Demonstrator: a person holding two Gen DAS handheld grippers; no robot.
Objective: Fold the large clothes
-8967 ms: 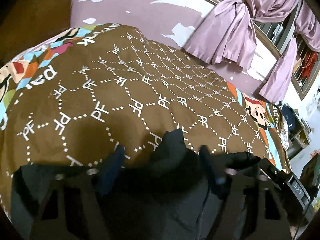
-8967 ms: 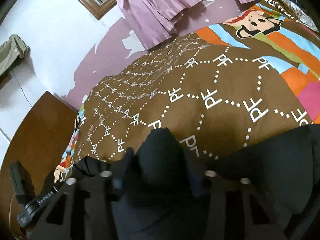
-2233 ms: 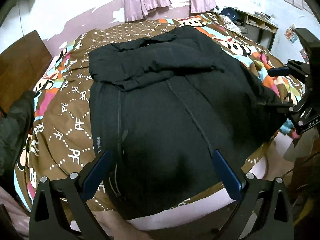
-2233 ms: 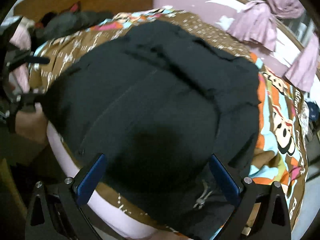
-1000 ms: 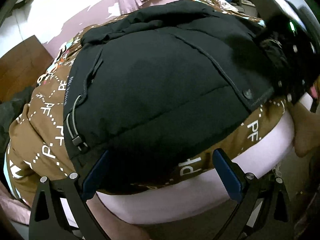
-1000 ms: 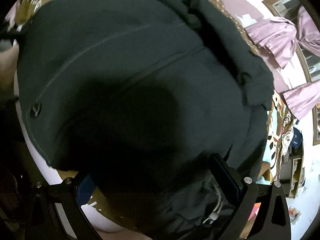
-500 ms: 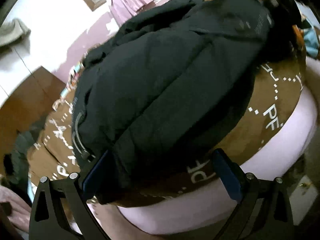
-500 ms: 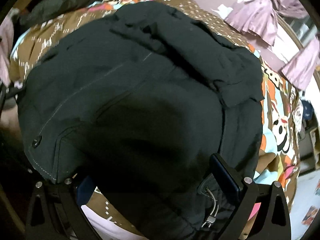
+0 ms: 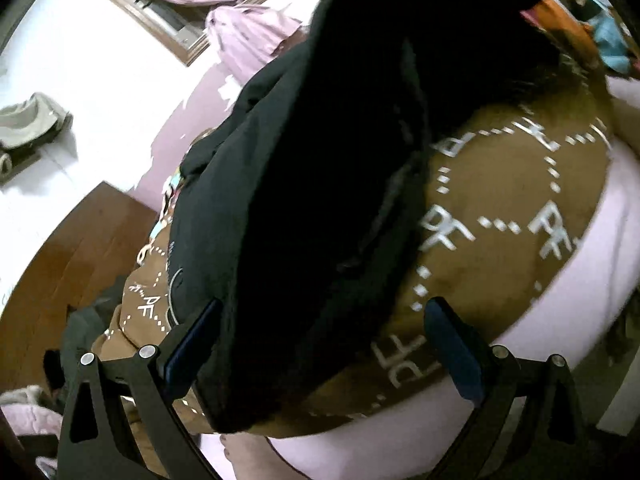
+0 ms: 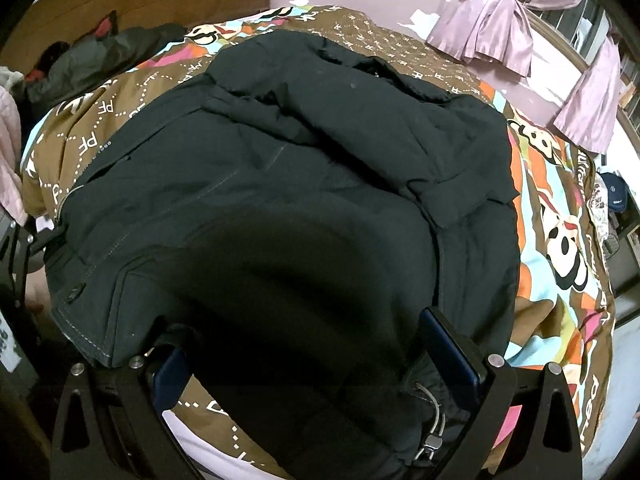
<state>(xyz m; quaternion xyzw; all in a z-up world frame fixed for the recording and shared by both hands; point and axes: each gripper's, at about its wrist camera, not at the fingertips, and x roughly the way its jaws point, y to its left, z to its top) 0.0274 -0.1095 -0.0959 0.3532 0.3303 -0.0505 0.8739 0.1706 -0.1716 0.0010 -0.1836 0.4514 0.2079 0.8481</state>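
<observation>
- Right wrist view: black jacket (image 10: 280, 184) lies spread on the bed (image 10: 560, 240), sleeve folded across its far part, hem at the near edge w/ a drawcord toggle (image 10: 430, 446) hanging off.
- Right hand-held gripper (image 10: 316, 356): fingers spread wide, nothing between them that is pinched; near hem sits in the gap, approx. centred, cloth touching or just beside the right finger (image 10: 452, 352).
- Left wrist view: left hand-held gripper (image 9: 320, 344) also released, fingers apart; jacket's left side edge (image 9: 304, 200) runs up between them, draped over the brown "PF" bedspread (image 9: 520, 208). Left finger (image 9: 192, 344) just beside the cloth; contact cannot be told (blur).
- Step in hand (judgement): positioning on the near hem/corners ahead of a fold; no grasp made yet.
- Next move calls for: closing each gripper on a hem corner, thru all layers, then lifting evenly toward the far collar end. Padded cloth is bulky, so a deep bite seems needed.
- Risk: toggle cord snagging; uneven lift skewing the fold.
- Far left of the bed: other dark garments (image 10: 100, 56), well apart from the jacket.
</observation>
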